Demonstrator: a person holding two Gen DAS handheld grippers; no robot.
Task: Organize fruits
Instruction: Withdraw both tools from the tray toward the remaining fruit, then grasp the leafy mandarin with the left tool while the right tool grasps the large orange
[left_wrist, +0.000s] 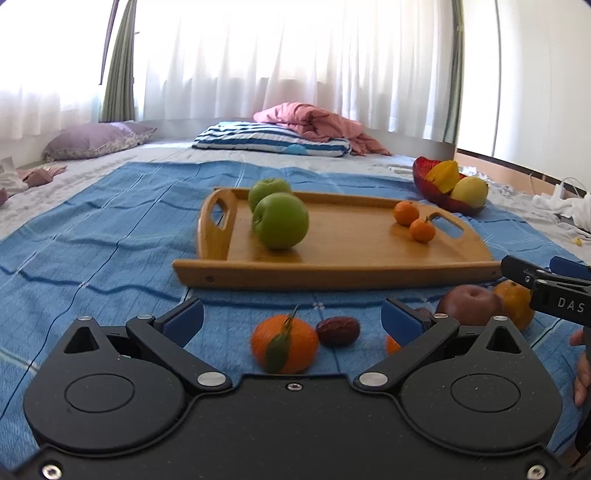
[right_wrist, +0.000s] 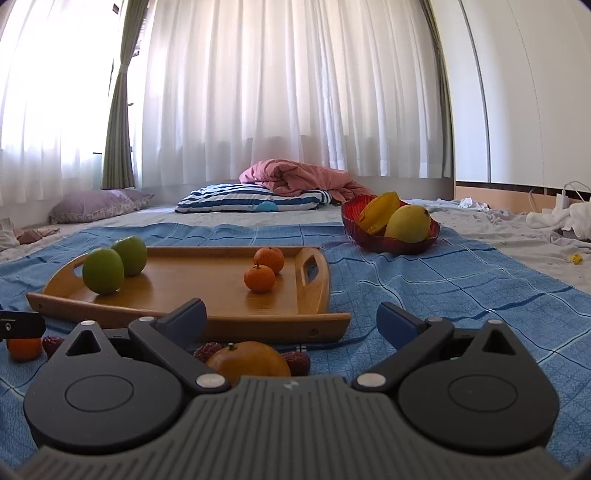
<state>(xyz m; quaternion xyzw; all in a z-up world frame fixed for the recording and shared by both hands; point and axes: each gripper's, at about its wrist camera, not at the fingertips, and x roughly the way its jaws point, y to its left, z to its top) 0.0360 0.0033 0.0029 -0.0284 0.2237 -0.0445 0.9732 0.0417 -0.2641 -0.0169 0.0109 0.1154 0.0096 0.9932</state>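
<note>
A blue checked cloth (right_wrist: 424, 288) is spread over the bed, and everything is laid on it. A wooden tray (left_wrist: 332, 275) with two cut-out handles is placed in the middle. Inside it two green apples (left_wrist: 281, 220) are found at the left end, touching each other, and two small tangerines (left_wrist: 414, 220) at the right end, close together; the middle of the tray is bare wood. A red glass bowl (right_wrist: 364, 236) is set behind the tray on the right side, and in it a yellow mango (right_wrist: 408, 223) and a yellow-orange starfruit (right_wrist: 378, 214) are held.

In front of the tray, loose fruits are left on the cloth: an orange with a leaf (left_wrist: 284, 343), a dark red jujube (left_wrist: 338, 331) just beside it, a red apple (left_wrist: 469, 304) and a bigger orange (right_wrist: 248, 362) with more jujubes (right_wrist: 297, 361) around it.

The left gripper (left_wrist: 291, 317) is seen wide open and nothing is grasped; the orange with a leaf lies between its blue fingers (left_wrist: 184, 320). The right gripper (right_wrist: 291, 319) is wide open too and empty, above the bigger orange.
</note>
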